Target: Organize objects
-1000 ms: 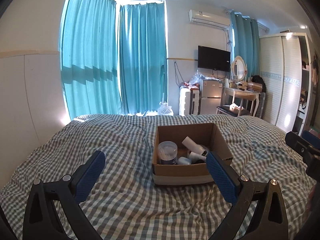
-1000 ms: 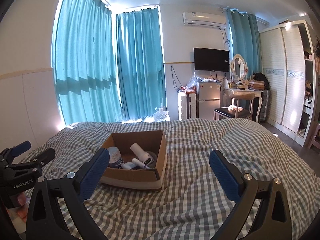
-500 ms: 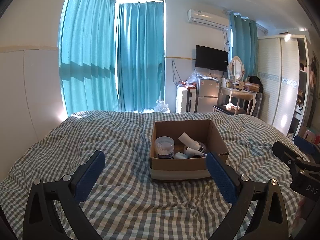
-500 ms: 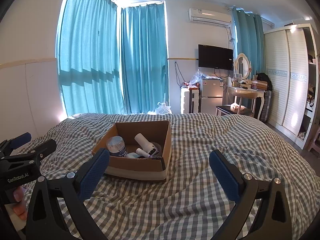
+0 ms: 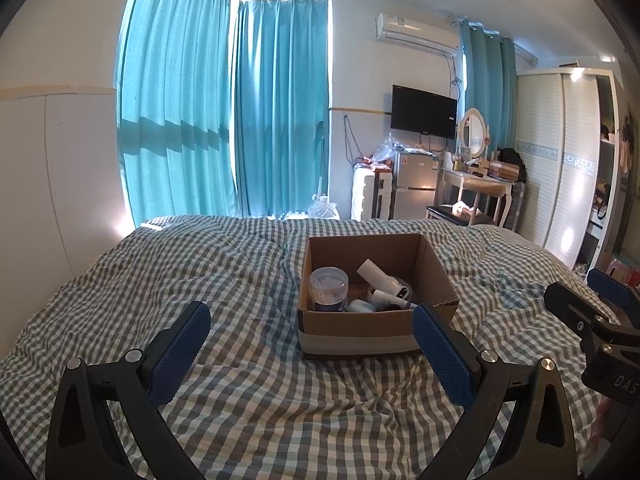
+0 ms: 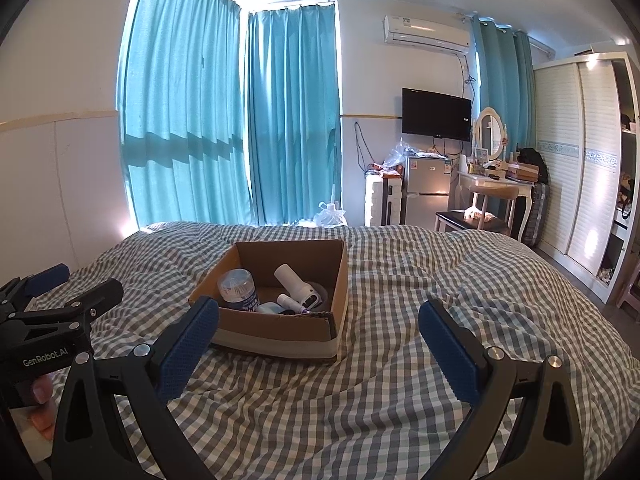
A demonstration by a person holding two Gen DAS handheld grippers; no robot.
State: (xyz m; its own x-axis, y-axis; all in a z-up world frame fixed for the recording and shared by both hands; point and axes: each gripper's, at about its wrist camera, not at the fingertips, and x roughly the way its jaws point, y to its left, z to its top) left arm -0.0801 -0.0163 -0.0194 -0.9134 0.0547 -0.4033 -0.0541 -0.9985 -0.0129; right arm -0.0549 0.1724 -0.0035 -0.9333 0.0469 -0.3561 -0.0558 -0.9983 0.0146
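Observation:
An open cardboard box [image 5: 360, 330] [image 6: 280, 334] sits on the checked bedspread [image 5: 248, 400]. Inside it stand a clear round tub with a blue label [image 5: 329, 289] [image 6: 237, 289], a white hair-dryer-like device [image 5: 382, 278] [image 6: 298, 284] and some smaller white items. My left gripper [image 5: 310, 354] is open, held above the bed just short of the box. My right gripper [image 6: 318, 348] is open too, to the right of the box's near corner. Each gripper shows at the edge of the other's view, the right gripper [image 5: 592, 312] and the left gripper [image 6: 60, 300].
Teal curtains [image 5: 224, 120] hang behind the bed. A small fridge [image 5: 414, 172], a dressing table with an oval mirror [image 5: 476, 172], a dark stool [image 5: 456, 216] and a white wardrobe [image 5: 560, 160] stand at the right. A hand [image 6: 42, 408] shows at lower left.
Both grippers have drawn back and risen slightly from the box, staying open. The box and its contents have not moved.

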